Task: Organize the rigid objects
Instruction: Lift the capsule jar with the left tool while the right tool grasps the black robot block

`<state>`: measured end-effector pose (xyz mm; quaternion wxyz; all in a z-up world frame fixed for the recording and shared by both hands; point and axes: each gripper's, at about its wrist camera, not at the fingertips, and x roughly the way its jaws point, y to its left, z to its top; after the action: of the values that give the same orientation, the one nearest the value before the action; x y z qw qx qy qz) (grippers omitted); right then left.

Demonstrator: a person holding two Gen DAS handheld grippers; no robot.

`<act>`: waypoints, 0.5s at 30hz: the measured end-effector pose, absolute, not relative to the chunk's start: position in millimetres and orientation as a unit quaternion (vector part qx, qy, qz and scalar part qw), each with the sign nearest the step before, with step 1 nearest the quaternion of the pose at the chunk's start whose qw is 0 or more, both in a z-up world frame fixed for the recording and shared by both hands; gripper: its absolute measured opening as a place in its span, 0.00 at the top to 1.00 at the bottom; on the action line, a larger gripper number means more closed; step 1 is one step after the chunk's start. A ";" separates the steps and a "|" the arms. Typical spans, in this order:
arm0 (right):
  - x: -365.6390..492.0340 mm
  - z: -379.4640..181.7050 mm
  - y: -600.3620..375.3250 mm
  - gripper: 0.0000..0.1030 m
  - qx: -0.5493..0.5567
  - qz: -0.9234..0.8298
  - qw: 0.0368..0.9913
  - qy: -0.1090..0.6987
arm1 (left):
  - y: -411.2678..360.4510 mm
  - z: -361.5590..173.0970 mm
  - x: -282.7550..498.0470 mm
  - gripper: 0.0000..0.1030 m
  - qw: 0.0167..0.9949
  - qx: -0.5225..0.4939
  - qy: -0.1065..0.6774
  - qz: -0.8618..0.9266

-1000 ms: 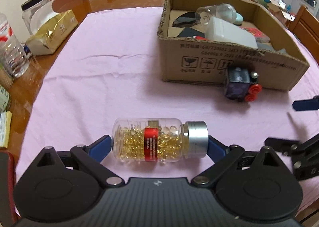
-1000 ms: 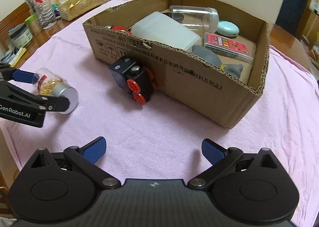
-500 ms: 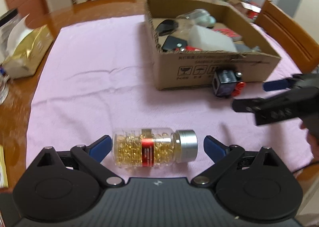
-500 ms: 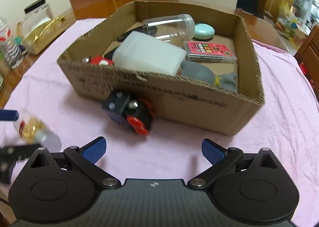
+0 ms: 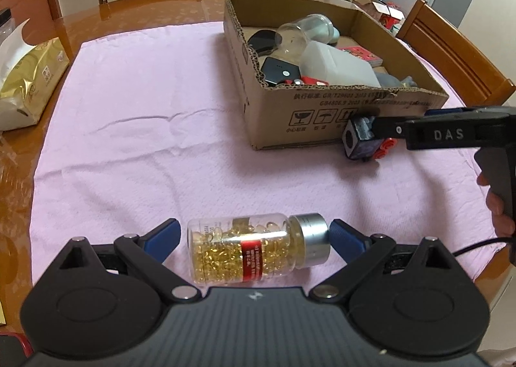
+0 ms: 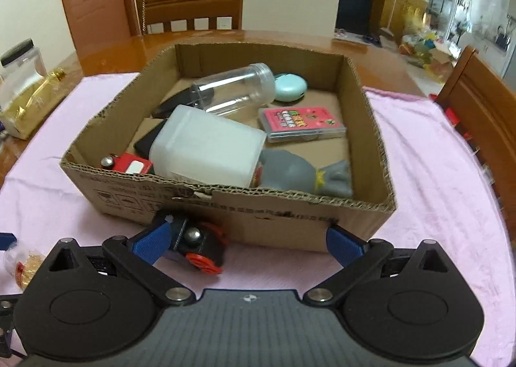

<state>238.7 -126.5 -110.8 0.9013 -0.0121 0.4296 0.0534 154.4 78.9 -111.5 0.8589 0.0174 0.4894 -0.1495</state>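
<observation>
Toy train, black with red wheels, lies on the pink cloth right against the box's front wall; the right gripper's left finger covers part of it, and whether that finger touches it is hard to tell. In the left wrist view the right gripper's arm crosses over the train, hiding its top. Inside the box a white container covers most of a red toy and a dark flat item; a clear jar, a mint case, a pink card box and a grey figure lie around it. A gold pack sits on the bare table, cut off at the left edge. Right gripper is spread wide, holding nothing. Left gripper is also spread wide, its fingers flanking the capsule bottle, which lies on its side; the right finger sits just beside the cap, the left finger apart from the base.
</observation>
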 end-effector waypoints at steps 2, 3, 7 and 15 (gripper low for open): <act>232.5 -112.2 -127.1 0.00 -0.011 0.064 0.900 0.430 | 78.7 -111.3 153.9 0.05 0.859 0.018 0.489 -0.149; 228.7 -113.2 -127.4 0.00 -0.012 0.069 0.899 0.433 | 78.5 -111.2 154.0 0.05 0.859 0.018 0.490 -0.149; 212.9 -123.4 -126.1 0.00 -0.024 0.081 0.881 0.466 | 77.1 -111.1 153.7 0.05 0.859 0.018 0.489 -0.149; 207.2 -143.8 -103.9 0.00 -0.033 0.113 0.869 0.481 | 72.5 -116.0 153.5 0.05 0.855 0.026 0.497 -0.146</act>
<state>207.2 -103.9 -143.8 0.8687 -0.0325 0.4811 0.1134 153.5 72.5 -116.0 0.8551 0.0257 0.4968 -0.1463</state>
